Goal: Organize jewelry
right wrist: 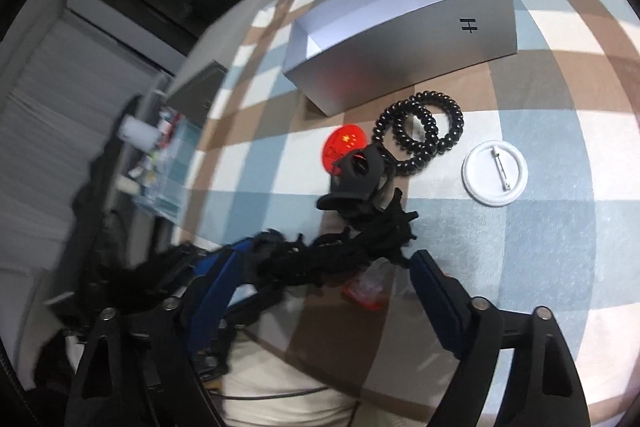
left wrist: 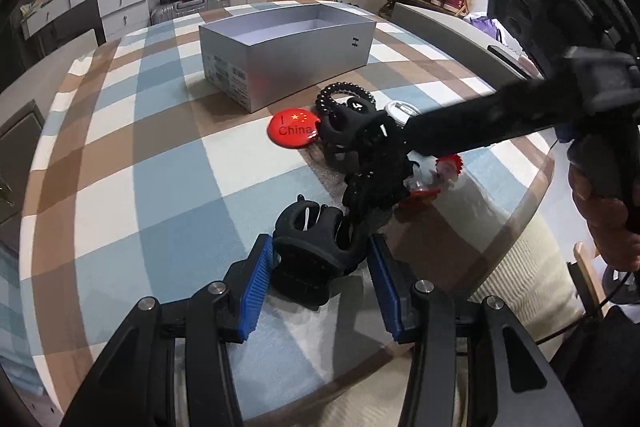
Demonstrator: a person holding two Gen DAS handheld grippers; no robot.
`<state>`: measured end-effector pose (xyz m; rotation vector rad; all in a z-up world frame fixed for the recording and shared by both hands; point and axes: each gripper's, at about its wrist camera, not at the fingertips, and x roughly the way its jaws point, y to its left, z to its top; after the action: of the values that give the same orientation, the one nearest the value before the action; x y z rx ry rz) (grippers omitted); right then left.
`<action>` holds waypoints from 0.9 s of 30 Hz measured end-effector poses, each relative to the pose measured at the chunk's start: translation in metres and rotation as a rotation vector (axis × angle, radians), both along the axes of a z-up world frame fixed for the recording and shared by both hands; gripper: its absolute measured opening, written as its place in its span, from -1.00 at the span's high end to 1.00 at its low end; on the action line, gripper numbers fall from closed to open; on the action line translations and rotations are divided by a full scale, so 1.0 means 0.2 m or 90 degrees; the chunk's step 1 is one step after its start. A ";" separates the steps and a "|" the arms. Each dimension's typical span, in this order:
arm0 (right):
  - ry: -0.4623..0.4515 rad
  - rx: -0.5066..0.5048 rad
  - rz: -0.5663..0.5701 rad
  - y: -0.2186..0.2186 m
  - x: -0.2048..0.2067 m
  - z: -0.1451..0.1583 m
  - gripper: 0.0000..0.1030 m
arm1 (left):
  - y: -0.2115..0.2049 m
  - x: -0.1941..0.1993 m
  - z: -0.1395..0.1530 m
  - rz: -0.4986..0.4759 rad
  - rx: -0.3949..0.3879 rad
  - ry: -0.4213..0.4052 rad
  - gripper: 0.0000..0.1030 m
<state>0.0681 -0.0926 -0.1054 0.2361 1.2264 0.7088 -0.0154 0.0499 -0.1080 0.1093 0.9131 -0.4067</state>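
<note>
My left gripper (left wrist: 320,287) is shut on a black claw clip (left wrist: 312,247) low over the checked cloth. Just beyond it is a pile: a black braided hair tie (left wrist: 376,179), a second black claw clip (left wrist: 340,131), a red "China" badge (left wrist: 294,131), black spiral hair ties (left wrist: 344,95) and a white badge (left wrist: 400,109). My right gripper (right wrist: 332,287) stands open over the pile. The braided tie (right wrist: 352,247) lies between its jaws and drapes over the left one, above a red clear piece (right wrist: 366,291). One of its fingers (left wrist: 460,131) reaches in from the right.
An open silver box (left wrist: 288,55) with nothing visible inside stands behind the pile on the round table (left wrist: 120,167). The white badge (right wrist: 494,173) lies pin side up to the right of the spiral ties (right wrist: 420,135). A hand (left wrist: 600,211) grips the right tool. Drawers, suitcases and a shoe rack line the walls.
</note>
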 end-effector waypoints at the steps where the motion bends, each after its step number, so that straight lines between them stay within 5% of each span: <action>1: -0.015 -0.036 0.004 0.03 0.00 -0.01 -0.63 | 0.01 0.00 0.00 0.001 -0.002 -0.001 0.18; 5: -0.060 -0.150 0.032 0.15 -0.01 -0.04 -0.27 | 0.03 0.00 0.01 0.010 -0.002 0.001 0.18; 9: -0.066 -0.175 0.037 0.19 0.01 -0.06 -0.12 | 0.06 0.00 0.01 0.023 -0.006 0.002 0.18; 14: -0.067 -0.169 0.035 0.15 0.04 -0.07 0.41 | 0.11 0.00 0.01 0.042 -0.021 0.006 0.18; 27: -0.054 -0.078 0.016 -0.06 0.00 0.00 0.51 | 0.15 0.04 0.03 0.072 -0.045 0.019 0.18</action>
<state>0.0687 -0.1043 -0.1056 0.0881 1.1888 0.6569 -0.0066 0.0792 -0.1018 -0.0139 0.9290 -0.3364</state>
